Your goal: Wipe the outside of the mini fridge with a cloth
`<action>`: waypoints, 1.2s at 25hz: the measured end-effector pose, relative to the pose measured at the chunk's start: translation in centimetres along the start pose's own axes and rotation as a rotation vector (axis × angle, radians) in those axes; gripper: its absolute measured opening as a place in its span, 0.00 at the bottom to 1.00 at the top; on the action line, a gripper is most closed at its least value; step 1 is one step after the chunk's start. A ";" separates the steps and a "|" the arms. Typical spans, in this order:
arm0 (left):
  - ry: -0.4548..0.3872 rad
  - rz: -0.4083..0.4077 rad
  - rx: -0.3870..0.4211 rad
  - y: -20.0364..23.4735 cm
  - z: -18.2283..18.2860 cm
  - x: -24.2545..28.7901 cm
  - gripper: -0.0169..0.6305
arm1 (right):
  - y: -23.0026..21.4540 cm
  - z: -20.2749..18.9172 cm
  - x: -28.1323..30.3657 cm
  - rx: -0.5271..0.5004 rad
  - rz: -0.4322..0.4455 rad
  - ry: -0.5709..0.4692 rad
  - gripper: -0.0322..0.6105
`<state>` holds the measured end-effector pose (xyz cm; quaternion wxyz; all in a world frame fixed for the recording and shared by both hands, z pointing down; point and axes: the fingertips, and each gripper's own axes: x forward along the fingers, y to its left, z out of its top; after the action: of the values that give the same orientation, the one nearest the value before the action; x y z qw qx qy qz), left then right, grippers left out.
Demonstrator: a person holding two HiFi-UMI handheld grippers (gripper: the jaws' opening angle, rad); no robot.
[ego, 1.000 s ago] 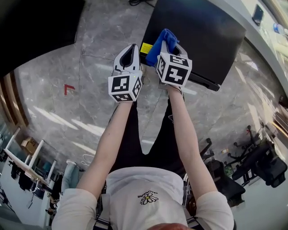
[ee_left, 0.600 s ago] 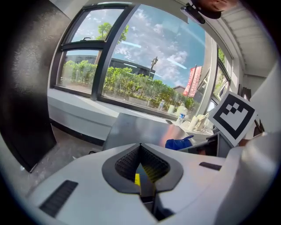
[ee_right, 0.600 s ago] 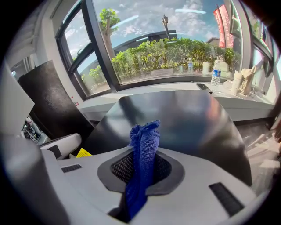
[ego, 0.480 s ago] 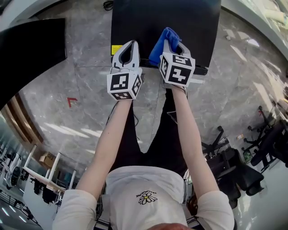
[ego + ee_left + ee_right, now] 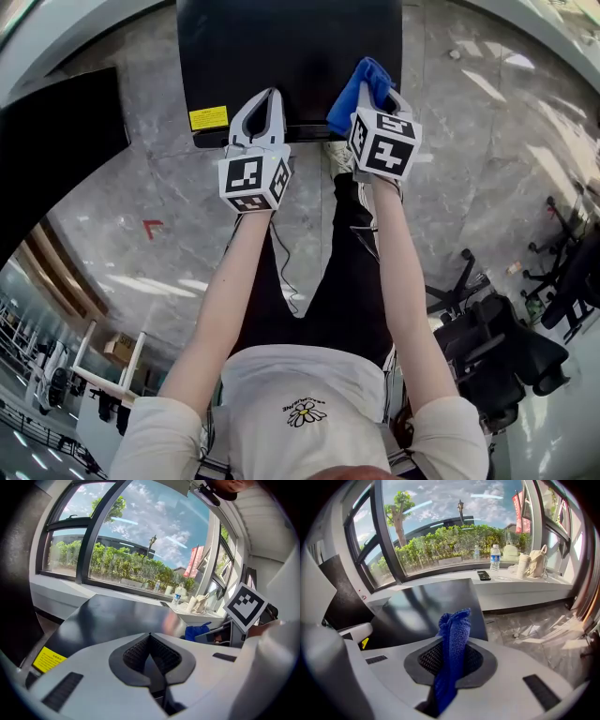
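The black mini fridge (image 5: 281,47) stands at the top of the head view, its glossy top (image 5: 426,606) facing up, a yellow label (image 5: 208,118) on its near left edge. My right gripper (image 5: 367,94) is shut on a blue cloth (image 5: 356,89), which pokes up between the jaws (image 5: 452,639) just above the fridge's near right edge. My left gripper (image 5: 262,105) is shut with nothing in it and hovers over the near left part of the fridge top (image 5: 117,616).
Grey marble floor (image 5: 487,122) surrounds the fridge. A second black cabinet (image 5: 47,141) stands to the left. Office chairs (image 5: 497,347) sit at the lower right. Beyond the fridge, a window sill (image 5: 520,581) carries a bottle, a phone and bags.
The fridge has shifted left and squared up in the head view as the person stepped closer. Both grippers now reach over its near edge, the cloth still held.
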<state>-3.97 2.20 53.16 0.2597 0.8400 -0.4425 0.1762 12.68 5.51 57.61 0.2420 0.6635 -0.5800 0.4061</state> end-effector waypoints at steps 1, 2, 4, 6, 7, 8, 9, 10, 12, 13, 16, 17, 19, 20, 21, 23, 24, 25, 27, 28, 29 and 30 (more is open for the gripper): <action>0.004 -0.003 0.002 -0.6 -0.3 0.3 0.03 | -1.1 -0.1 -0.1 0.010 -0.010 -0.001 0.15; 0.009 -0.006 0.004 -1.2 -0.5 0.7 0.03 | -2.1 -0.2 -0.2 0.021 -0.019 -0.002 0.15; 0.015 -0.016 0.009 -2.7 -0.8 1.5 0.03 | -4.1 -0.4 -0.5 0.039 -0.034 -0.004 0.15; 0.017 -0.034 0.018 -4.3 -0.8 2.1 0.03 | -5.6 -0.5 -0.8 0.056 -0.044 -0.007 0.15; 0.019 -0.046 0.027 -5.2 -0.9 2.4 0.03 | -6.2 -0.6 -1.0 0.068 -0.049 -0.007 0.15; 0.022 -0.060 0.038 -6.0 -0.9 2.6 0.03 | -6.8 -0.7 -1.1 0.082 -0.052 -0.008 0.15; 0.026 -0.075 0.050 -6.8 -1.0 2.8 0.03 | -7.3 -0.8 -1.2 0.096 -0.056 -0.007 0.15; 0.029 -0.090 0.060 -7.6 -1.0 2.9 0.03 | -7.8 -0.9 -1.3 0.109 -0.060 -0.006 0.15; 0.033 -0.109 0.071 -8.6 -1.2 3.0 0.03 | -8.5 -1.2 -1.5 0.120 -0.072 0.000 0.15; 0.036 -0.114 0.071 -9.0 -1.3 3.1 0.03 | -8.9 -1.4 -1.5 0.115 -0.082 0.006 0.15; 0.044 -0.122 0.071 -9.8 -1.8 3.3 0.03 | -10.2 -1.3 -2.3 0.090 -0.118 0.008 0.15; 0.046 -0.126 0.075 -10.0 -1.8 3.2 0.03 | -10.5 -1.1 -2.8 0.079 -0.124 -0.001 0.15; 0.047 -0.137 0.089 -10.0 -1.9 2.9 0.03 | -10.2 -0.6 -3.8 0.047 -0.125 -0.020 0.15; 0.047 -0.141 0.094 -9.6 -2.0 2.7 0.03 | -9.6 -0.4 -4.1 0.030 -0.117 -0.026 0.15; 0.045 -0.142 0.095 -9.2 -2.1 2.3 0.03 | -8.7 -0.3 -4.4 0.013 -0.106 -0.029 0.15; 0.033 -0.139 0.090 -7.8 -2.0 1.4 0.03 | -6.4 0.0 -4.9 -0.022 -0.082 -0.035 0.15; 0.022 -0.132 0.087 -6.9 -1.8 1.0 0.03 | -5.0 0.3 -5.0 -0.041 -0.071 -0.041 0.15; 0.010 -0.122 0.085 -5.8 -1.5 0.5 0.03 | -3.4 0.7 -5.1 -0.056 -0.060 -0.047 0.15; -0.011 -0.089 0.066 -3.3 -0.4 -0.7 0.03 | 0.1 1.2 -5.2 -0.071 -0.034 -0.056 0.15; -0.025 -0.069 0.050 -1.9 0.4 -1.6 0.03 | 2.1 1.3 -5.4 -0.072 -0.015 -0.057 0.15; -0.044 -0.050 0.037 -0.6 1.4 -2.5 0.03 | 4.2 1.6 -5.7 -0.073 0.007 -0.057 0.15; -0.066 -0.033 0.030 0.7 2.5 -3.5 0.03 | 6.4 1.9 -6.1 -0.076 0.033 -0.060 0.15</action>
<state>-6.28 2.67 49.47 0.2352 0.8563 -0.4344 0.1505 7.02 6.16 50.60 0.2429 0.6561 -0.6126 0.3678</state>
